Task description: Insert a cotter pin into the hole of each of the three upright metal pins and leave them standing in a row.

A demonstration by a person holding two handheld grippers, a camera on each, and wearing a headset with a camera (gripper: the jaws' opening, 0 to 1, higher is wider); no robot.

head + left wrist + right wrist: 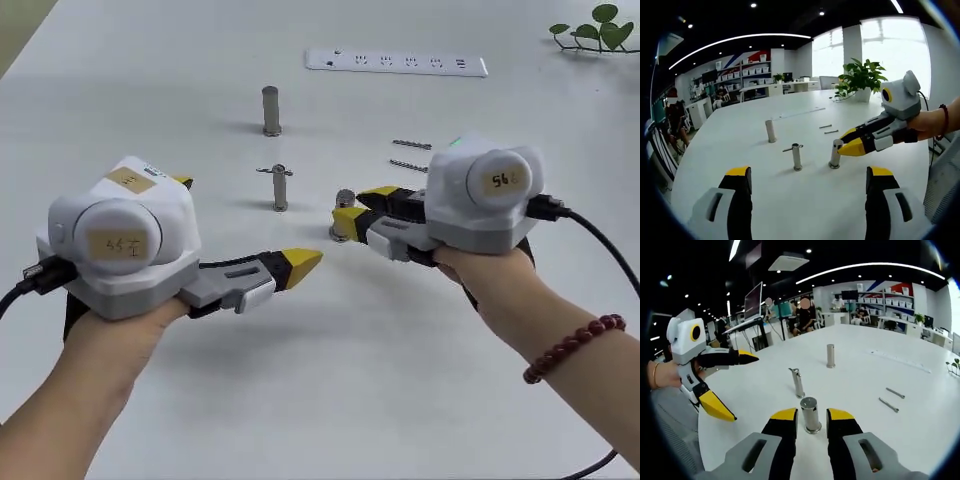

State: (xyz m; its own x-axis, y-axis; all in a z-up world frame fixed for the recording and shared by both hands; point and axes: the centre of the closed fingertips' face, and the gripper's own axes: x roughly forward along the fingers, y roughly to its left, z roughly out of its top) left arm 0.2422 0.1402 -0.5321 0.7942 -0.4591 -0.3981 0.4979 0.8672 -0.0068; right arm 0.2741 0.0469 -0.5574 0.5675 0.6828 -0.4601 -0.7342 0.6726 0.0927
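While holding the left hand-held gripper (808,175) wide apart left of the nearest metal pin (810,407), straddling that pin with the right hand-held gripper (812,416), jaws narrowly parted (not visibly clamped), loose cotter pins (409,166) lying beyond it.

Three pins (280,190) stand in a row; loose cotter pins (411,145) lie right.

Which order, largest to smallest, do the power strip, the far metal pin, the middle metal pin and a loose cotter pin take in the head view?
1. power strip
2. far metal pin and middle metal pin: they look about alike, so they are not ranked
3. loose cotter pin
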